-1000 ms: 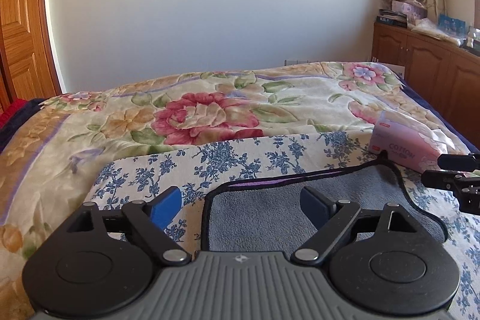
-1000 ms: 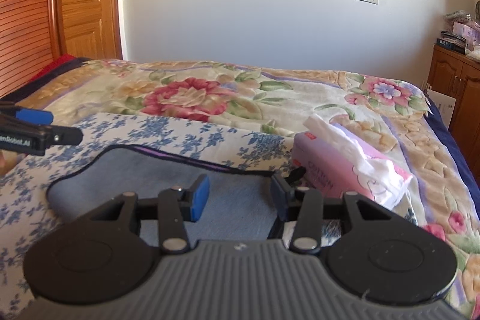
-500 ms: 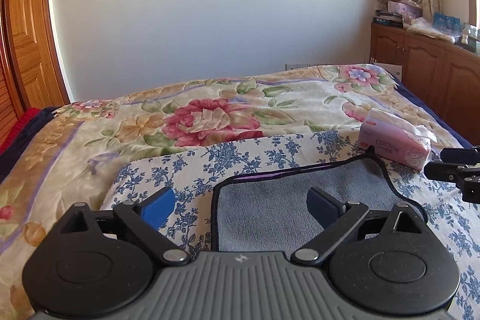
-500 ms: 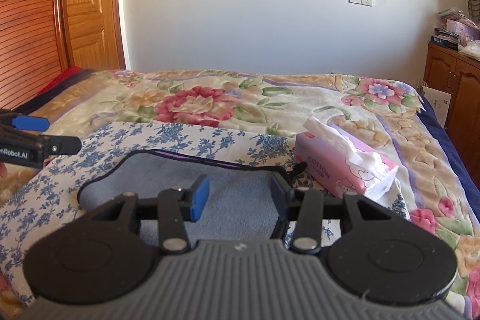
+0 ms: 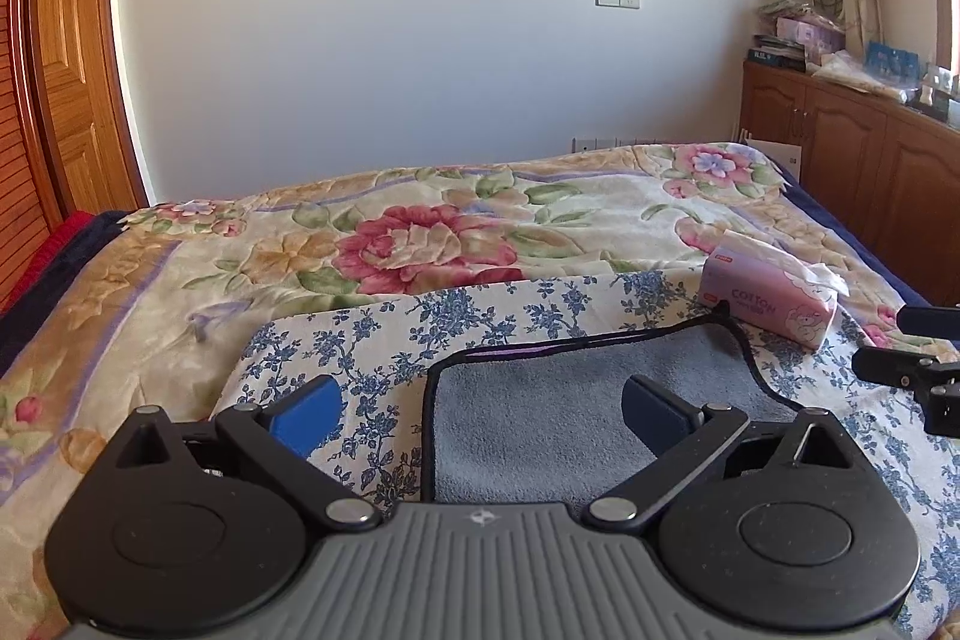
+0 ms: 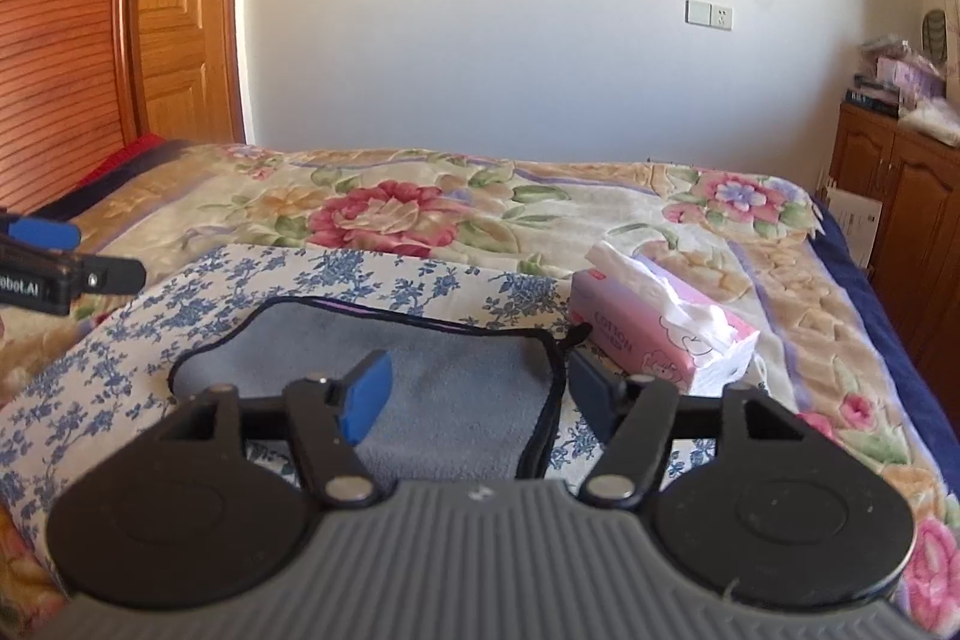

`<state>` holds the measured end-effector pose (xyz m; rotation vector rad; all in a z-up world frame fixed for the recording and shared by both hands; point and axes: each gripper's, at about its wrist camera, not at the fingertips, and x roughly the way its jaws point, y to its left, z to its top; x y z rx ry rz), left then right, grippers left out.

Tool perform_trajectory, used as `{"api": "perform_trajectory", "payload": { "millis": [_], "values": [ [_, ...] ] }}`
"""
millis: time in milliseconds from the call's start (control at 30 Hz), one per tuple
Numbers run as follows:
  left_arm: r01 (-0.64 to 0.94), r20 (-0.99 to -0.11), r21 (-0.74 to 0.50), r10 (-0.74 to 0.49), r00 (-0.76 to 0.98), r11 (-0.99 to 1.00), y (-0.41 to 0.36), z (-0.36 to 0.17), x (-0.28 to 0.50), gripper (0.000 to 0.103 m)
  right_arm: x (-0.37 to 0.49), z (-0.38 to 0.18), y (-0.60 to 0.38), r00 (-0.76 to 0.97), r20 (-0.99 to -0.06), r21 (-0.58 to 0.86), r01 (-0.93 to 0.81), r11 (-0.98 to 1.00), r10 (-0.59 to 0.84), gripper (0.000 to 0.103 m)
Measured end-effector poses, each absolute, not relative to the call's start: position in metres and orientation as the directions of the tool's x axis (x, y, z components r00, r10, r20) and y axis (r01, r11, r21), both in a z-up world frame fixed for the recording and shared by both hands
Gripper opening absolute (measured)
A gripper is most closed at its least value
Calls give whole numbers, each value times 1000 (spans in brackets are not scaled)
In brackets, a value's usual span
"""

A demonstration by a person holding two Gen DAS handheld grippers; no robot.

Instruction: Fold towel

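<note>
While both of your tools hover above the bed, the grey terry towel with dark piping [image 5: 558,400] lies flat on the blue-flowered white cloth [image 5: 480,304]. Your left gripper [image 5: 480,409] straddles its left edge, jaws spread, empty. Your right gripper [image 6: 477,391] straddles its right edge, jaws likewise spread. A pink tissue pack [image 6: 654,340] sits just beside the towel's far right corner.

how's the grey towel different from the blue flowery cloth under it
The grey towel is plain with a dark bound edge; the blue floral cloth is white, printed with blue flowers. The towel is smaller and lies on top; the cloth spreads beyond it on every visible side. The towel's surface looks fluffy, the cloth's smooth. Both lie flat on the bed.
</note>
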<state>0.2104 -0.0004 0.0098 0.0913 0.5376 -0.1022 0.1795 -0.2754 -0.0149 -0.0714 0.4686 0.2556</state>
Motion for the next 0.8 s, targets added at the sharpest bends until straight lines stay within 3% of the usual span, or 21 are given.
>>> {"api": "perform_trajectory", "payload": {
  "millis": [100, 233, 500, 533, 800],
  "values": [
    [121, -507, 55, -76, 859, 991, -1, 15, 203, 103, 173, -12, -275, 862, -452, -6, -262, 965, 231, 69],
    [125, -497, 53, -82, 864, 991, -2, 21, 191, 103, 162, -7, -275, 868, -438, 4, -257, 966, 233, 81],
    [123, -475, 51, -84, 876, 991, -1, 37, 169, 103, 144, 2, -278, 878, -426, 25, -232, 972, 220, 94],
    [123, -472, 52, -84, 878, 991, -1, 39, 166, 103, 142, 2, -279, 879, -424, 28, -226, 974, 216, 102],
    [115, -445, 84, -66, 893, 990, -7, 55, 142, 103, 123, 12, -279, 889, -410, 38, -208, 977, 205, 103]
  ]
}}
